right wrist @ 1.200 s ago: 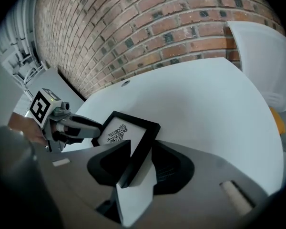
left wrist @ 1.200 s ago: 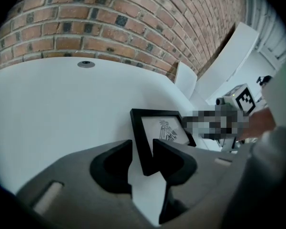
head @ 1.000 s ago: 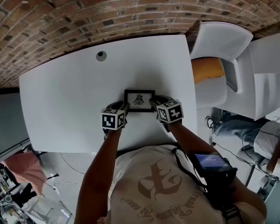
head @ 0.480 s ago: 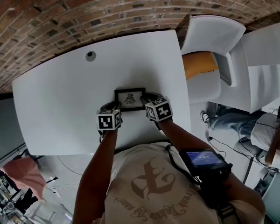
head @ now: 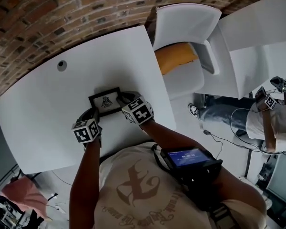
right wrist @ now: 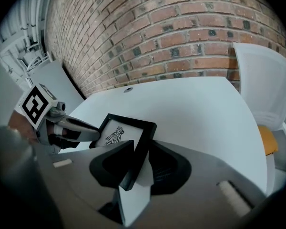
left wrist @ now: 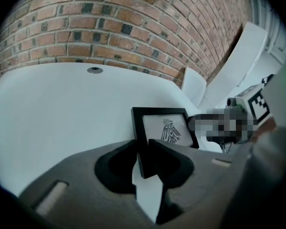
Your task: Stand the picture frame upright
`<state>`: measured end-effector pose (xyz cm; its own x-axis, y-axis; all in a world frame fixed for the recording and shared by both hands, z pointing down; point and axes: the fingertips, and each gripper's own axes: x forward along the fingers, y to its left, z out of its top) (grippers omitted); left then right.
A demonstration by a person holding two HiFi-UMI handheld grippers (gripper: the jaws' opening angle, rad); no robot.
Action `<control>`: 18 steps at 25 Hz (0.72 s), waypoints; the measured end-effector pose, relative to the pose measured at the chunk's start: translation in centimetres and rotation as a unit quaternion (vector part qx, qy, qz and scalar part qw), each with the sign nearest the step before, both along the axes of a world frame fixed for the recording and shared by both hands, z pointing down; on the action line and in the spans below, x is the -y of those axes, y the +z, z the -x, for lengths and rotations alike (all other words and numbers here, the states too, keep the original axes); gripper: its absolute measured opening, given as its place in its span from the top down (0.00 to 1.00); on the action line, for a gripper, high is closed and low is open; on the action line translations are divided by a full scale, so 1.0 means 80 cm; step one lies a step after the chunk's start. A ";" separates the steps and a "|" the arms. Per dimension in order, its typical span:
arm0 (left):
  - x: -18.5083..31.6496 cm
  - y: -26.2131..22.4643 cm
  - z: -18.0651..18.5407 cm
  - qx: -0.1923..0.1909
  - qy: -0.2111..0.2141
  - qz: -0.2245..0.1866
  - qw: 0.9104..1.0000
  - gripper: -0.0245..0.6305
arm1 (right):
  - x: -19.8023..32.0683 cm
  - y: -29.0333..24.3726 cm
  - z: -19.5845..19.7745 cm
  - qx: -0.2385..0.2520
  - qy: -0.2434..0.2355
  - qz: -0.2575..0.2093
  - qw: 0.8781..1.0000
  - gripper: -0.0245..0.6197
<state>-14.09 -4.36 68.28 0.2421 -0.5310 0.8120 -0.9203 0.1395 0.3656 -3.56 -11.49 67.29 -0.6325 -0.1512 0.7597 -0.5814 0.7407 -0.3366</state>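
Observation:
A small black picture frame (head: 105, 101) with a bird print lies low on the white table (head: 43, 99). My left gripper (head: 93, 112) is at its left side and my right gripper (head: 122, 99) at its right side. In the left gripper view the frame (left wrist: 164, 128) has its left bar between the closing jaws of the left gripper (left wrist: 143, 150), and both touch the bar. In the right gripper view the frame (right wrist: 117, 133) has its right bar between the closing jaws of the right gripper (right wrist: 137, 149), with the jaw tips against it.
A cable hole (head: 62, 65) sits at the table's far side near the brick wall (head: 62, 13). A white chair (head: 186, 23) with an orange cushion (head: 175, 57) stands past the table's right edge. Another person (head: 271, 118) is at the far right.
Both grippers have closed in from beside the frame onto its two side bars. The head view has swung, so the table and frame sit further left and tilted.

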 end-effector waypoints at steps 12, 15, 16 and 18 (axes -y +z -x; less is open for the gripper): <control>0.047 -0.018 -0.025 -0.007 0.001 -0.041 0.999 0.83 | 0.047 -0.021 -0.025 0.026 0.001 -0.040 0.999 0.80; 0.071 -0.026 -0.025 -0.006 0.003 -0.056 0.998 0.83 | 0.072 -0.030 -0.025 0.031 0.000 -0.054 0.998 0.80; 0.079 -0.027 -0.026 -0.007 0.005 -0.059 0.998 0.83 | 0.080 -0.031 -0.025 0.035 0.000 -0.058 0.998 0.80; 0.094 -0.031 -0.028 -0.009 0.008 -0.064 0.998 0.83 | 0.095 -0.034 -0.027 0.040 0.003 -0.066 0.997 0.80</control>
